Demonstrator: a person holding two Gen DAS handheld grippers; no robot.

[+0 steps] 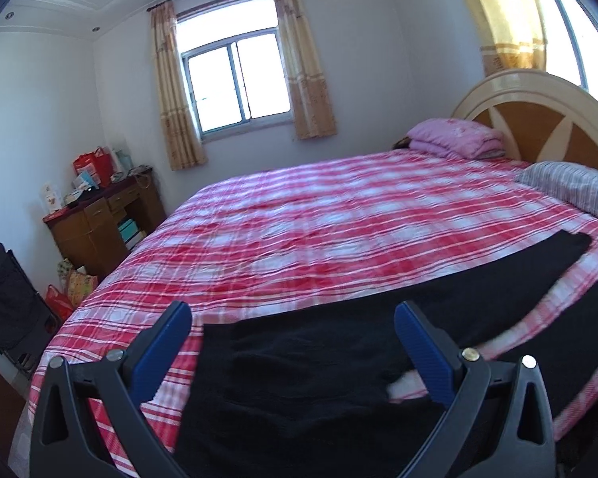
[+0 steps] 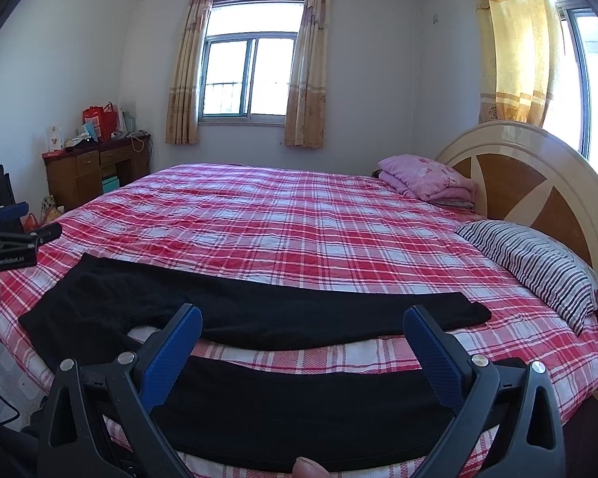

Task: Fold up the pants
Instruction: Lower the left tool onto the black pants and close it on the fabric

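Black pants lie spread flat on the near edge of a bed with a red plaid sheet. The waist is at the left and the two legs run right, parted by a strip of sheet. My left gripper is open and empty above the waist end of the pants. My right gripper is open and empty above the legs, its fingers straddling the near leg. The left gripper also shows at the left edge of the right wrist view.
A striped pillow and folded pink bedding lie by the round headboard at the right. A cluttered wooden desk stands at the far left wall. A dark chair stands left of the bed.
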